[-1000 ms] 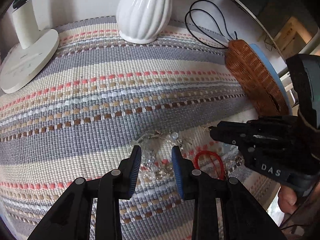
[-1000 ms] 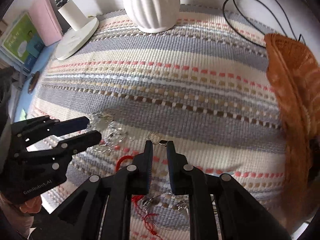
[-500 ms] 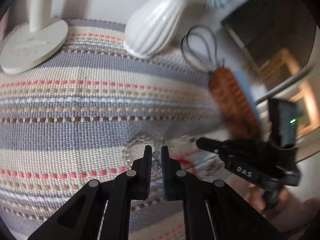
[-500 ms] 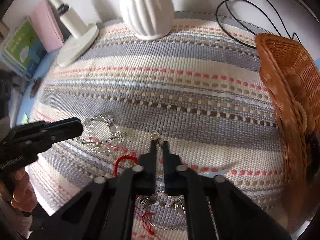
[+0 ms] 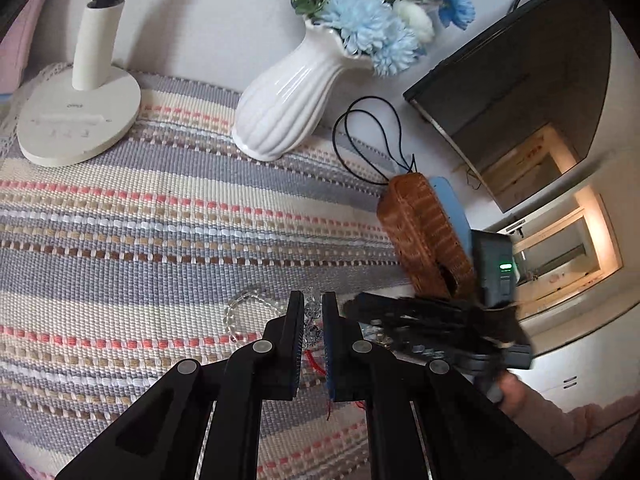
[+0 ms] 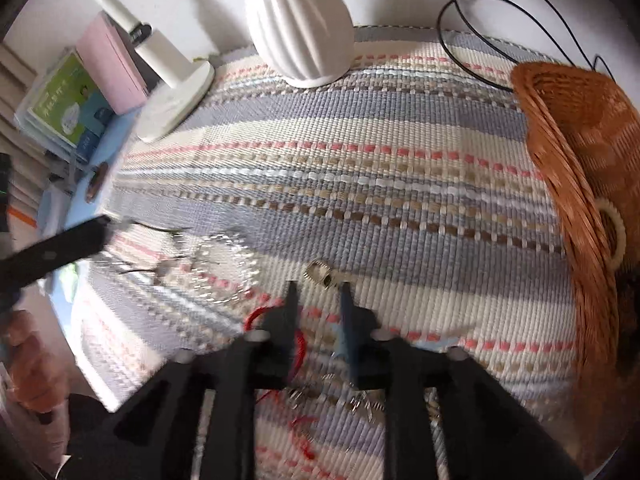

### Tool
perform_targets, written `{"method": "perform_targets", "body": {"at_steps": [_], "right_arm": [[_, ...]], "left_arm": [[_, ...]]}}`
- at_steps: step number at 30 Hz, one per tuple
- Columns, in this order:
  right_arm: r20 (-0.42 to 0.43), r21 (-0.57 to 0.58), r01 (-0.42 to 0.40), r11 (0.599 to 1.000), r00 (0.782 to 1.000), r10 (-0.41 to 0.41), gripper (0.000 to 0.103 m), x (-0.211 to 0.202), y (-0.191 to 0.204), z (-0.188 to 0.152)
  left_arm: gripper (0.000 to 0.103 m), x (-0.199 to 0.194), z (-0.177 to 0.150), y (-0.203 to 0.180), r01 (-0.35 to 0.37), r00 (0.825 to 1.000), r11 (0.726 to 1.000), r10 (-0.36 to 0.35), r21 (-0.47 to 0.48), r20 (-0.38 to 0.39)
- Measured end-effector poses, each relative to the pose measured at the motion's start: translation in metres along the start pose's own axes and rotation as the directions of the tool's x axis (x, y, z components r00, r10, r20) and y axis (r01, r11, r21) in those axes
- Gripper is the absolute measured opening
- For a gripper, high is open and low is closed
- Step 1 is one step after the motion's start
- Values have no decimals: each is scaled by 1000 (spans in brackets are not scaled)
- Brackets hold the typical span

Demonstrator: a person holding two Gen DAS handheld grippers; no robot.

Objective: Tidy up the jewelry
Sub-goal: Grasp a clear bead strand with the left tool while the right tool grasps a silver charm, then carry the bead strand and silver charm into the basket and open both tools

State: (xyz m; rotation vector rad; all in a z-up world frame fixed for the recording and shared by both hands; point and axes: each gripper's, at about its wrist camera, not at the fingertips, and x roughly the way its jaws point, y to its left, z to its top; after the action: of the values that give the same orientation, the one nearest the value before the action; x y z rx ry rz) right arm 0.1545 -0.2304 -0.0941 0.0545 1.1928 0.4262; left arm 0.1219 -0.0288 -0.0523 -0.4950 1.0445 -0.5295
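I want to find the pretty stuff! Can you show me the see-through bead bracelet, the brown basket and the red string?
clear bead bracelet (image 5: 240,309), left wrist view, on its beaded loop lying on the mat.
wicker basket (image 6: 576,120), right wrist view, on its woven inner wall.
red string (image 6: 251,317), right wrist view, on its curved loop.

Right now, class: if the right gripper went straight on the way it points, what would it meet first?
Probably the small silver clasp, lying on the striped mat just beyond the right gripper's open fingertips; depth is uncertain.

A home: a striped woven cloth (image 5: 168,216) covers a table holding a white vase (image 5: 288,100) of flowers (blue and white), a lamp (image 5: 80,116) upper left, a wicker basket (image 5: 424,236) at right.
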Motion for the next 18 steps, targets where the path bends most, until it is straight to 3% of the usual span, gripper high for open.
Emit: {"method": "perform_targets", "body": {"at_steps": [3,7,11,14,18], "right_arm": [[-14,-81,50,995,999,-51,33,11,9,1],[-56,-195,49,980,997,-61,33,24,16,1],[-31,-268,63,961,997,-74,32,26,21,1],[-10,-339,100,935,994,-109,14,26,26,-2],[-6,-347,96,933,994,-105,11,24,25,-6]], "left_arm": [[9,-7,-3,1,-9,1000,1000,9,-4,9],[9,-18,-8,5,-19,1000,1000,19,-16,20],[9,-17,-12,7,-25,999,999,26,-31,22],[9,-15,-14,10,-30,999,999,31,-43,18],[9,-14,-14,9,-25,999,998,26,-50,27]]}}
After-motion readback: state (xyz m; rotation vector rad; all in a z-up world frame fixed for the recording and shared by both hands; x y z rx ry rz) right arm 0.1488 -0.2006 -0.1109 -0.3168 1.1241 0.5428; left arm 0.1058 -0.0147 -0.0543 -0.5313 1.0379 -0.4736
